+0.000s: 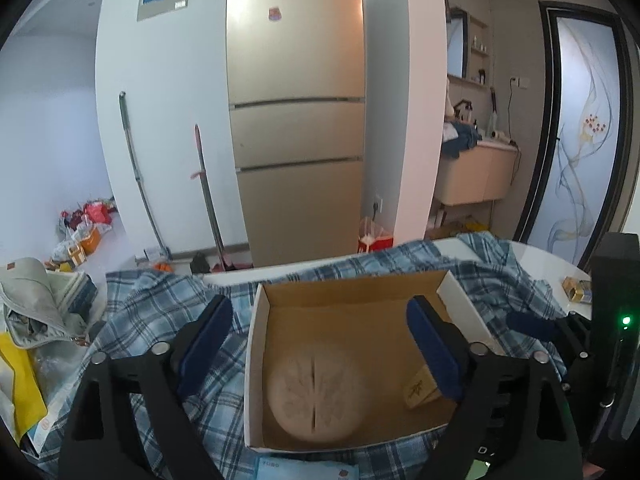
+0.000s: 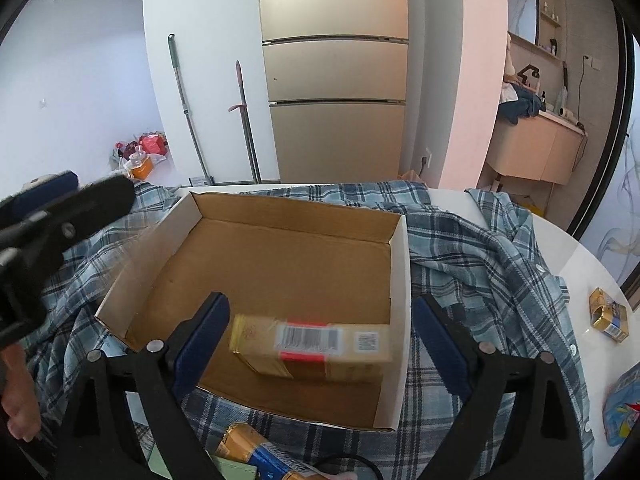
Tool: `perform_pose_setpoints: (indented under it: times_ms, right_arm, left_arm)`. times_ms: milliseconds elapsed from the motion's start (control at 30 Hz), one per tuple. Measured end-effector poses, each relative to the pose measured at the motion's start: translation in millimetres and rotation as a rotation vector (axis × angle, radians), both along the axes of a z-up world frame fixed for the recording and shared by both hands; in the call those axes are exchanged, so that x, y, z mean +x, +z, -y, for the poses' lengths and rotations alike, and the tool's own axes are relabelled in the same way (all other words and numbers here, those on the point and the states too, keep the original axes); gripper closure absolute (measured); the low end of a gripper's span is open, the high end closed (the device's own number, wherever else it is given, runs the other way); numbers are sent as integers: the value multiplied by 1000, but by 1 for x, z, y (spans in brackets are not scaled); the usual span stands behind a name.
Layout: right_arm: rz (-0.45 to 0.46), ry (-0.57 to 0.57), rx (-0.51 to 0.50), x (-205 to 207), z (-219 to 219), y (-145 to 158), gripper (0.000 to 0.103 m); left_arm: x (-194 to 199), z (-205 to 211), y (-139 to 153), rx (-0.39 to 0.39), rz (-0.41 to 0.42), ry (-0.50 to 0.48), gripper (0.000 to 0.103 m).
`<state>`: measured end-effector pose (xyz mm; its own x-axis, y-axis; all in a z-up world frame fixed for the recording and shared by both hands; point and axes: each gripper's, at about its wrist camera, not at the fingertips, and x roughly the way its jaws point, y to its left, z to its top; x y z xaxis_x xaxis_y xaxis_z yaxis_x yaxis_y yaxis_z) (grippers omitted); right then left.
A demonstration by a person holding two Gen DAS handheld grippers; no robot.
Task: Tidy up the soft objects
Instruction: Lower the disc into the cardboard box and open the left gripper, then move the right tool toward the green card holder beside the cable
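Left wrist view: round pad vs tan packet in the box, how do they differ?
The round pad is a large pale disc with slits; the tan packet is small, angular, darker. The round pad lies mid-floor; the tan packet sits by the right wall. Both are inside the cardboard box.

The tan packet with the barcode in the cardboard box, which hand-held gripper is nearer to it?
Right. The right hand-held gripper is open astride the tan packet. The left hand-held gripper is open over a round tan cushion.
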<state>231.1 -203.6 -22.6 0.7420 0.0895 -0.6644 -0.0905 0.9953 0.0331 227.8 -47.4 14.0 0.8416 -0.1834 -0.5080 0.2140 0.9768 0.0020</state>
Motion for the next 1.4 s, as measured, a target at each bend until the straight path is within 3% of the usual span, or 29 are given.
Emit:
perform_pose_setpoints:
  times_ms: [533,633,833,1000,1167,1267,1400]
  right_arm:
    - [65,-20,12,-10,8,24,9]
    - [98,-29,20,-18,11,38,9]
    - [203,-32,29,-44,10,75,8]
    - [300,-24,23,-79,7,101,5]
    - [386,-4,26,-116,6,117,1]
    - [427,-6,34,-137,7,121,1]
    - [438,10,66,-153,9,125,1]
  left_arm:
    - [-22,-3,27,6,83,5,12]
    - [-40,-3,41,14,126,2,12]
    - [-104,-15,81,-48,291,20,12]
    - [-146,-19,105,-45,358,-5,12]
    - [-187,-23,117,-56,415,-11,11]
    - [-213,-30,118,-70,469,20,0]
    - [-240,-38,115,-88,534,56,0]
